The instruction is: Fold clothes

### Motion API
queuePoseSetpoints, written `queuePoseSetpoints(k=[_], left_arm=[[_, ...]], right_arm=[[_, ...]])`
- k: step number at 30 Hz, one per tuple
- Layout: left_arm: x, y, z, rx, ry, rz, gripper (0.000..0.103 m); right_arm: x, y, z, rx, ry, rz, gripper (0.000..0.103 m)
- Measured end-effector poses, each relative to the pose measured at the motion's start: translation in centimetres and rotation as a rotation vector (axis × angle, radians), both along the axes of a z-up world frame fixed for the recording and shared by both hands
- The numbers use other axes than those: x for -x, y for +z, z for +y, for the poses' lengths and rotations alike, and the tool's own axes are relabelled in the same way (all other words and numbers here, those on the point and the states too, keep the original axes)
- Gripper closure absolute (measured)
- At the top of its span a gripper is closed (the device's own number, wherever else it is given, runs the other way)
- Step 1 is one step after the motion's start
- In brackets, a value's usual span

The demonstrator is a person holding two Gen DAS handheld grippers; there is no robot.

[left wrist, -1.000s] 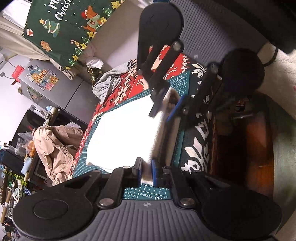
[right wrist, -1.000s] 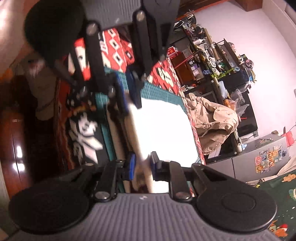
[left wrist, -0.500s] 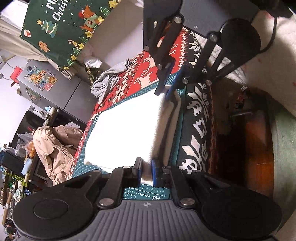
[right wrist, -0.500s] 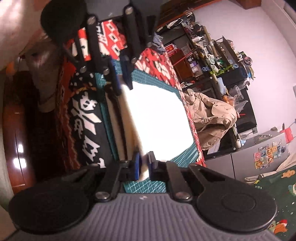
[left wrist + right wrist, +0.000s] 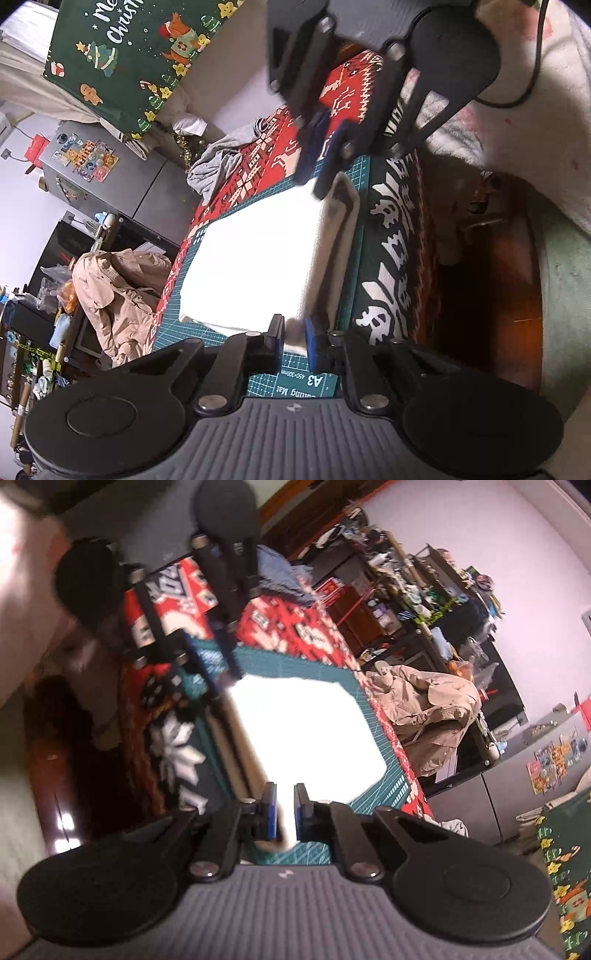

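Observation:
A folded white cloth [image 5: 251, 266] lies on a green cutting mat [image 5: 303, 384]. Its thick folded edge runs along the side toward the table's edge. My left gripper [image 5: 293, 339] is shut on the near corner of that edge. In the same view my right gripper [image 5: 314, 181] hangs over the far corner, its blue pads pinching the cloth. In the right wrist view, the right gripper [image 5: 284, 808] has the white cloth [image 5: 306, 731] between its pads, raised a little off the mat [image 5: 280, 661]. The left gripper [image 5: 221, 672] holds the opposite corner.
A red, white and dark Christmas-pattern tablecloth [image 5: 391, 258] covers the table under the mat. A grey garment [image 5: 218, 166] is heaped at the far end. A beige jacket [image 5: 118, 291] hangs beyond the table, beside a grey cabinet [image 5: 110, 173] and cluttered shelves [image 5: 424, 590].
My right gripper has closed on its cloth corner and risen, drawing away along the folded edge. The left gripper has kept its grip and place.

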State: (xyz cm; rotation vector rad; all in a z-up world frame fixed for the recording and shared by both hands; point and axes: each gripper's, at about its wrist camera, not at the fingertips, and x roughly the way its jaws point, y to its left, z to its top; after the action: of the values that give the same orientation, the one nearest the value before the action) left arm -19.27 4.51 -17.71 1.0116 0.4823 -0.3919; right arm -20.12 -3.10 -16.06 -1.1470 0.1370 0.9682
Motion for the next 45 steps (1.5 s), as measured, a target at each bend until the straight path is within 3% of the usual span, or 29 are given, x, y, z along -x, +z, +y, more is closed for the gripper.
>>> queuePoseSetpoints(k=[5, 9, 13, 20, 24, 27, 28, 31, 36, 40, 45], left_arm=[[-0.2, -0.1, 0.0, 0.007, 0.014, 0.021, 0.095], [-0.1, 0.4, 0.3, 0.025, 0.04, 0.049, 0.097], [0.3, 1.1, 1.0, 0.062, 0.072, 0.049, 0.097], [-2.2, 3.3, 1.0, 0.195, 0.156, -0.007, 0.096], [-4.7, 3.3, 1.2, 0.265, 0.224, -0.007, 0.095], [-6.8, 3.1, 2.1, 0.322, 0.289, 0.013, 0.087], [-7.4, 3.2, 2.5, 0.348, 0.312, 0.02, 0.08], [-9.5, 3.6, 4.2, 0.463, 0.382, 0.06, 0.073], [-13.4, 3.8, 7.6, 0.665, 0.478, 0.139, 0.073], [-16.6, 3.2, 11.0, 0.899, 0.557, 0.243, 0.081], [-19.3, 1.4, 14.3, 1.204, 0.623, 0.413, 0.083]], right_arm=[[0.6, -0.5, 1.6, 0.009, 0.012, 0.035, 0.095], [0.4, -0.7, 1.0, 0.023, -0.003, 0.126, 0.095], [-0.1, 1.1, -0.8, -0.038, -0.045, 0.187, 0.095], [-3.0, 2.7, -0.7, -0.111, -0.165, 0.229, 0.095], [-2.9, 2.5, -1.1, -0.09, -0.144, 0.272, 0.095], [-3.0, 3.2, -1.6, -0.095, -0.134, 0.298, 0.095], [-3.2, 3.5, -1.7, -0.101, -0.134, 0.31, 0.095], [-4.6, 4.3, -1.5, -0.137, -0.158, 0.341, 0.094], [-8.2, 5.5, 0.1, -0.221, -0.206, 0.456, 0.094], [-11.1, 6.9, 1.5, -0.274, -0.215, 0.514, 0.094], [-14.5, 7.8, 3.1, -0.303, -0.228, 0.551, 0.094]])
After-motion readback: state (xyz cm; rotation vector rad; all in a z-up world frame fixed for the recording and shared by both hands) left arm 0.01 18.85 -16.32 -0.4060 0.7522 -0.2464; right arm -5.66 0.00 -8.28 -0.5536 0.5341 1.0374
